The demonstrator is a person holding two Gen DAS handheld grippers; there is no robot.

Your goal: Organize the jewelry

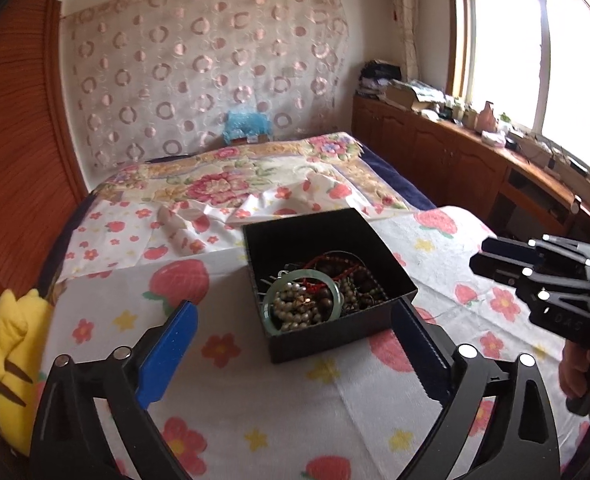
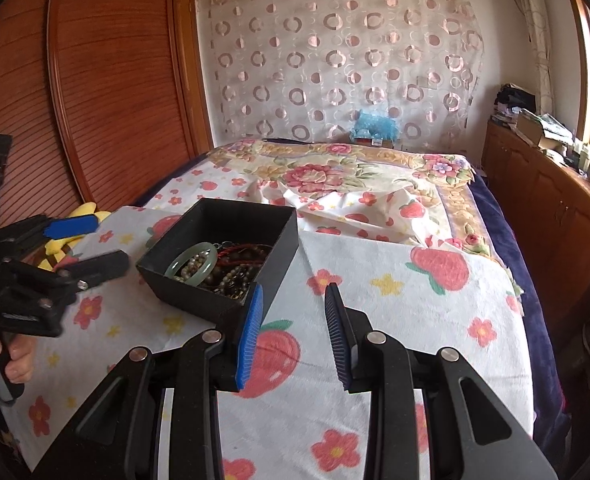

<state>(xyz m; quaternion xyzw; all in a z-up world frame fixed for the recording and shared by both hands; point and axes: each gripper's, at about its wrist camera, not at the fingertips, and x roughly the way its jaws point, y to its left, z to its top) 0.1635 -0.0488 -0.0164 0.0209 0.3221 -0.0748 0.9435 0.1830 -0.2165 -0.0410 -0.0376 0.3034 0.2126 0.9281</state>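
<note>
The left gripper is sitting nearest the lens in its own view, its 2 blue pads spread wide with nothing between them, hovering just in front of the near wall of the black box that is standing on the strawberry-print cloth covering the bed. The right gripper is waiting to the right of the box with its jaws partly parted and pinching nothing; its left pad appears to be lying just beside the box's near right corner, though whether it is touching the wall cannot be told. Inside the box, the jewelry is lying in 1 tangled heap: a pale green bangle is resting on the near left, a string of pearly beads is coiling inside it, and dark wooden beads with a red cord are piling toward the right. No piece is lying outside the box, and no separate tray or compartment is showing on the cloth. Judging by that, the sorting is looking barely begun: everything is still bunched together, and picking out and laying apart the bangle, pearls and dark strands is all remaining. A yellow plush toy is leaning at the bed's left edge, clear of the work.
</note>
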